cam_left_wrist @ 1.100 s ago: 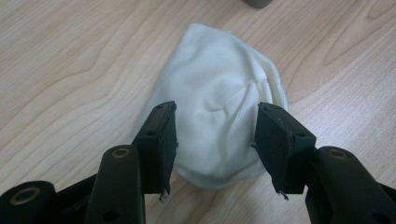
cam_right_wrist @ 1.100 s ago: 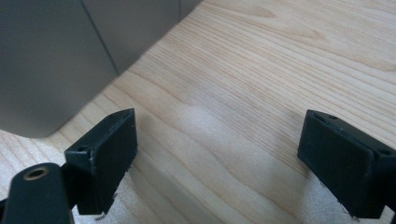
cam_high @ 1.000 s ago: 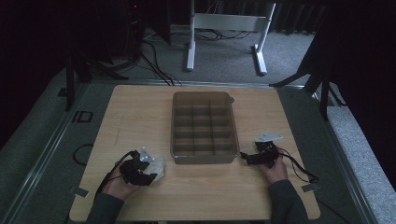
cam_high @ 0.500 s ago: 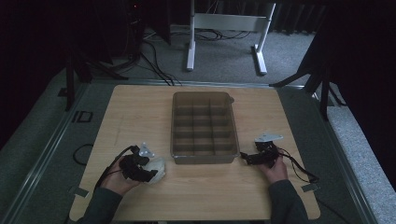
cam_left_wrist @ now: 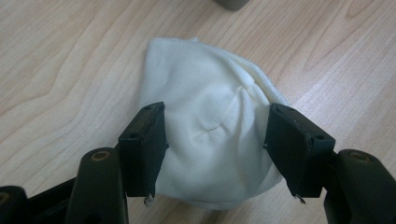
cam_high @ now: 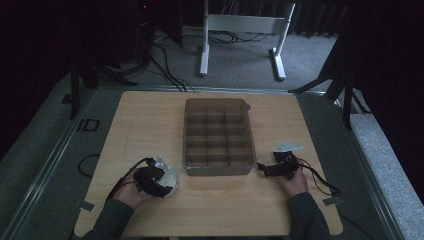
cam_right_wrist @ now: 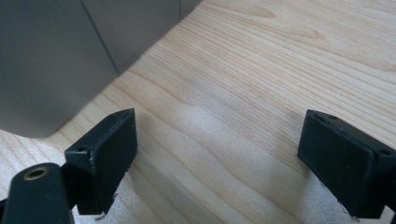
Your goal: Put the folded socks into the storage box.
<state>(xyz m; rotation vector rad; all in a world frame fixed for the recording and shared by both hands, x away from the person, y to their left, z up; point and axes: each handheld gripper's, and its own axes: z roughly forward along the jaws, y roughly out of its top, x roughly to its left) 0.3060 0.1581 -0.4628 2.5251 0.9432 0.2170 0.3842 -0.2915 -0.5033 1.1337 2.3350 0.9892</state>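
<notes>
My left tool (cam_left_wrist: 215, 140) straddles the bunched white cloth bundle (cam_left_wrist: 212, 130) at the tabletop's (cam_high: 150, 115) seven o'clock, jaws spread, not yet clenched. The grey compartmented plastic tray (cam_high: 218, 137) awaits; my right tool (cam_right_wrist: 224, 163) idles, released.

No legible text, label, brand, number or sign on anything here.

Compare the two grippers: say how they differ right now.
The left gripper has its jaws set on either side of a bunched white cloth, about touching its sides; the right gripper has only bare table between its jaws. The right gripper's jaws stand wider apart than the left's. The right gripper sits by the corner of the grey divided tray; the left sits farther from it. Both are hand-held, low over the table.
</notes>
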